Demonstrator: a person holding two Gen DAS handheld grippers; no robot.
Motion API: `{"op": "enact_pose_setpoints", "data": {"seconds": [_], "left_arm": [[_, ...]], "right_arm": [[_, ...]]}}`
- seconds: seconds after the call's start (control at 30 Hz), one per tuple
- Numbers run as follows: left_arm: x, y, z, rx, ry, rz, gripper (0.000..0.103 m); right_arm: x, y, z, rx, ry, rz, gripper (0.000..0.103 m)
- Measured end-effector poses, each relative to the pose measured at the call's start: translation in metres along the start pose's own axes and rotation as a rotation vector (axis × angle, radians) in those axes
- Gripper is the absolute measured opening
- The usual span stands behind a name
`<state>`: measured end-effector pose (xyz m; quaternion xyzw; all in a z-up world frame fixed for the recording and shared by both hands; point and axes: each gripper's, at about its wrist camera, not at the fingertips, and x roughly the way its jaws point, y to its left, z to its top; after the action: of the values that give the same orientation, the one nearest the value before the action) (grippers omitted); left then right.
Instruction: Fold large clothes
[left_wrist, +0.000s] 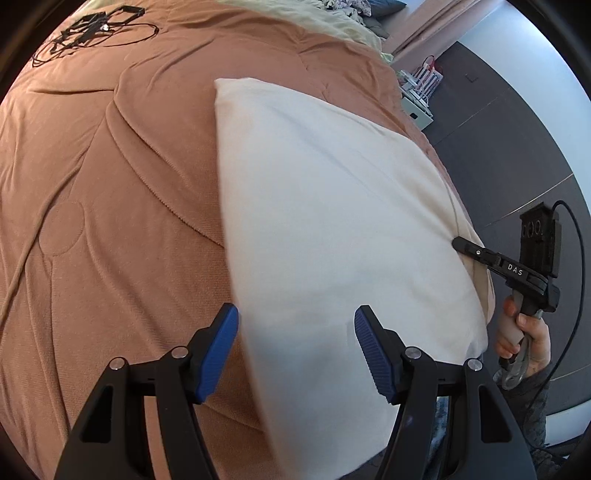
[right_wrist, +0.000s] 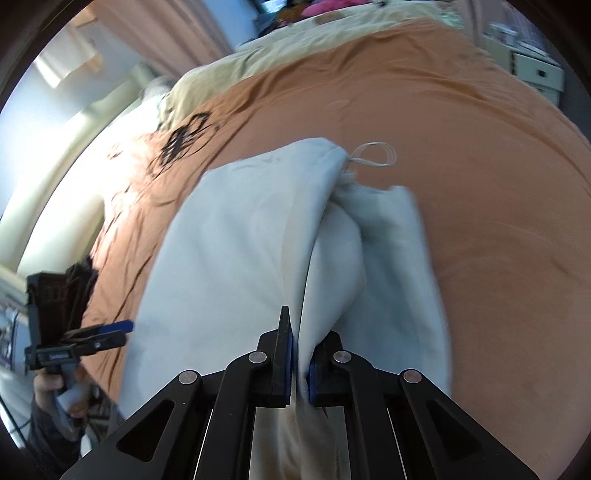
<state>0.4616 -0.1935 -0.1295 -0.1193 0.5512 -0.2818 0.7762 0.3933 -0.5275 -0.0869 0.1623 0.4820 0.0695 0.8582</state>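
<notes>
While right gripper (right_wrist: 300, 363) pinches white garment (left_wrist: 332, 206) fold tight, left gripper (left_wrist: 295, 347) hovers wide open, empty, over orange bedspread (left_wrist: 110, 184).

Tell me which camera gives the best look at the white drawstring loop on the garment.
The right wrist view: the drawstring loop lies in full sight on the orange bedspread, beside the white garment. The left wrist view shows only a thin cord line near the right gripper.

garment (left_wrist: 332, 206) on bedspread (left_wrist: 110, 184) | cables (left_wrist: 92, 33) — probably — behind
</notes>
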Motion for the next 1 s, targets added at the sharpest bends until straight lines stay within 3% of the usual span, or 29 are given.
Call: {"op": "enact_pose_setpoints", "data": {"seconds": [0.2, 0.33, 0.43, 0.5, 0.6, 0.77, 1.0], "left_arm": [[0.013, -0.007, -0.004, 0.002, 0.028, 0.008, 0.066], [0.026, -0.011, -0.005, 0.008, 0.05, 0.023, 0.066], [0.03, -0.01, 0.0, 0.006, 0.053, 0.027, 0.066], [0.03, -0.009, 0.003, 0.003, 0.049, 0.033, 0.066], [0.032, -0.008, 0.009, 0.0, 0.04, 0.043, 0.066], [0.036, -0.002, 0.022, -0.017, 0.027, 0.049, 0.066], [0.047, 0.004, 0.05, -0.035, 0.007, 0.055, 0.066]], "right_arm": [[-0.004, -0.05, -0.008, 0.092, 0.003, -0.031, 0.006], [0.018, -0.069, -0.015, 0.165, 0.058, 0.021, 0.01], [0.023, -0.063, -0.017, 0.149, 0.073, 0.007, 0.027], [0.021, -0.064, -0.015, 0.16, 0.077, 0.025, 0.049], [0.012, -0.072, -0.01, 0.177, 0.041, 0.015, 0.073], [0.011, -0.093, -0.003, 0.222, 0.03, 0.049, 0.075], [0.052, -0.111, 0.01, 0.262, 0.129, 0.195, 0.075]]}}
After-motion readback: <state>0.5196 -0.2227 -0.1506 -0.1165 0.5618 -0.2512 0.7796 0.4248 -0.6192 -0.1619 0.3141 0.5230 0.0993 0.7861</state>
